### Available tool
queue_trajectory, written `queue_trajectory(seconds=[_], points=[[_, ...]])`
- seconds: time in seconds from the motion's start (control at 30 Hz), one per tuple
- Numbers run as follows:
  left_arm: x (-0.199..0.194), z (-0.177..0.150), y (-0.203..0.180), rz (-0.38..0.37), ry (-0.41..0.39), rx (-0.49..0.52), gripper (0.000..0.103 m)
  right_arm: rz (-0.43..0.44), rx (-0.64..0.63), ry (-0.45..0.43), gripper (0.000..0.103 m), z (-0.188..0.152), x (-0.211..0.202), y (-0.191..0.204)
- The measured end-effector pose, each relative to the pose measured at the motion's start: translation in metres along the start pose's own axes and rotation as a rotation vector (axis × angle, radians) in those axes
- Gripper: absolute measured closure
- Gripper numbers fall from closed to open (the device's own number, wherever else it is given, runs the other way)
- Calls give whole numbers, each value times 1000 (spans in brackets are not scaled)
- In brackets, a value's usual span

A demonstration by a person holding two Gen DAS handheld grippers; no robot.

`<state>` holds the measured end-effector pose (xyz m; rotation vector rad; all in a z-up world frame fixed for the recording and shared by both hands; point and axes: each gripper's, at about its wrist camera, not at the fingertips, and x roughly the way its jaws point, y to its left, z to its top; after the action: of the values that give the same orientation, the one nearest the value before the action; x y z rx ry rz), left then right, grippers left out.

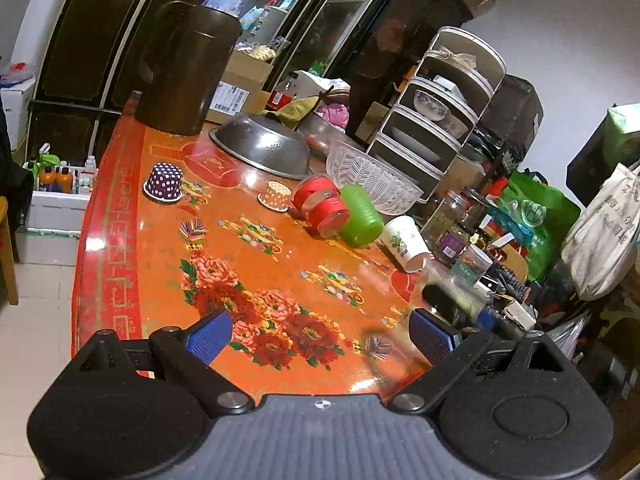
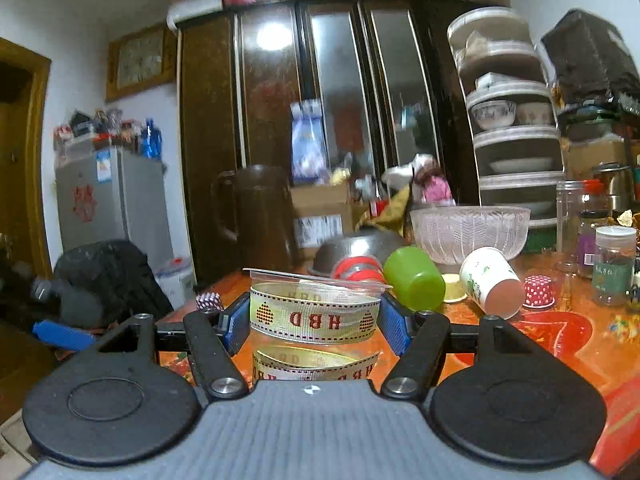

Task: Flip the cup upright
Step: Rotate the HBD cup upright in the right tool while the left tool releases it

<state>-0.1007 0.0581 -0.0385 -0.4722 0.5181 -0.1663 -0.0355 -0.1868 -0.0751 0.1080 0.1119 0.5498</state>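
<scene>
My right gripper (image 2: 314,322) is shut on a clear plastic cup (image 2: 314,312) with "HBD" ribbon inside, held upright, rim up, over the orange table (image 2: 560,332). In the left wrist view this cup shows as a blurred clear shape (image 1: 436,284) near the right blue pad (image 1: 430,338). My left gripper (image 1: 320,336) is open and empty above the flowered table (image 1: 256,264). A green cup (image 1: 360,216) (image 2: 414,278), a red-banded clear cup (image 1: 322,204) (image 2: 358,268) and a white paper cup (image 1: 406,242) (image 2: 490,282) lie on their sides.
A purple dotted cup (image 1: 164,182), an orange dotted cup (image 1: 275,196) and a red dotted cup (image 2: 538,290) stand upside down. A steel colander (image 1: 260,146), a glass bowl (image 1: 370,178), a brown jug (image 1: 184,68), jars (image 2: 614,266) and a dish rack (image 1: 440,108) crowd the far side.
</scene>
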Motion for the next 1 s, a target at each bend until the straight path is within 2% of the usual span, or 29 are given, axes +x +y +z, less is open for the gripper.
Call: queue_trajectory(seconds=[0.2, 0.43, 0.77, 1.0], points=[[2, -5, 3, -19, 4, -19, 6, -51, -134, -152, 37, -31, -12, 23], [-1, -10, 3, -8, -18, -12, 6, -68, -203, -243, 37, -44, -12, 33], [2, -16, 6, -3, -1, -26, 6, -66, -224, -244, 35, -54, -7, 37], [2, -18, 5, -2, 5, -34, 6, -62, -239, -198, 34, -53, -4, 37]])
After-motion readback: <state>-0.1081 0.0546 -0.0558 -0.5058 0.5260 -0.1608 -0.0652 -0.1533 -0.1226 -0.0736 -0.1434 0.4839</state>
